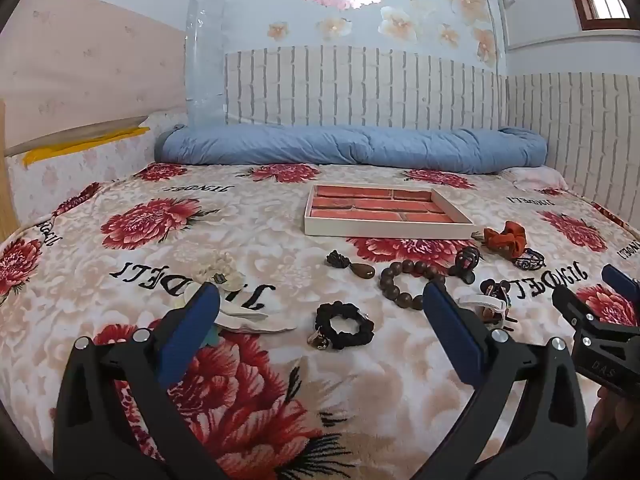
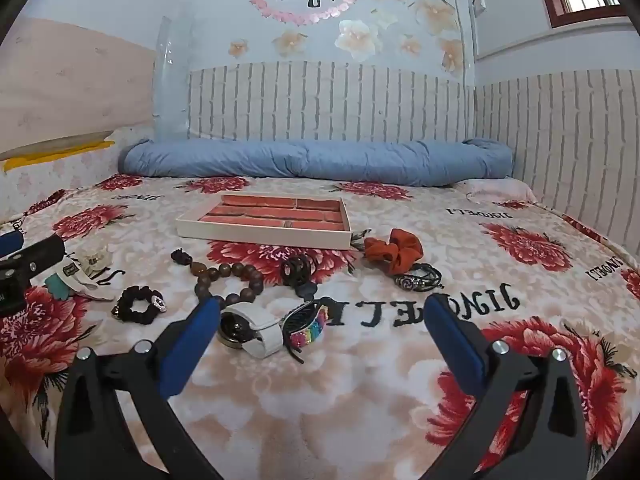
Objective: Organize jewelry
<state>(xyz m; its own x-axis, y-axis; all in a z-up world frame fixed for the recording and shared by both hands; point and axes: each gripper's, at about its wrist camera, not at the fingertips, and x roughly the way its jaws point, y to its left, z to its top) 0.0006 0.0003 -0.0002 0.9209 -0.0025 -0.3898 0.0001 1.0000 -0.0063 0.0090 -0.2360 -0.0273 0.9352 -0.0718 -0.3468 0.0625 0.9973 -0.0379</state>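
Observation:
A shallow white tray [image 1: 384,230] with a brick-pattern lining lies on the floral blanket; it also shows in the right wrist view [image 2: 256,236]. Scattered in front of it are a wooden bead bracelet [image 1: 408,282], a black scrunchie [image 1: 344,325], an orange scrunchie [image 2: 394,254], a dark bracelet [image 2: 418,278], a black claw clip [image 2: 298,272], a white watch [image 2: 250,326], a rainbow clip [image 2: 308,330] and a cream flower piece [image 1: 218,270]. My left gripper [image 1: 320,308] is open and empty above the black scrunchie. My right gripper [image 2: 322,312] is open and empty above the watch and rainbow clip.
A rolled blue quilt [image 1: 352,148] lies along the far side of the bed against a brick-pattern wall panel [image 1: 360,84]. A wooden bed frame [image 1: 6,168] stands at the left. The right gripper shows at the right edge of the left wrist view [image 1: 600,320].

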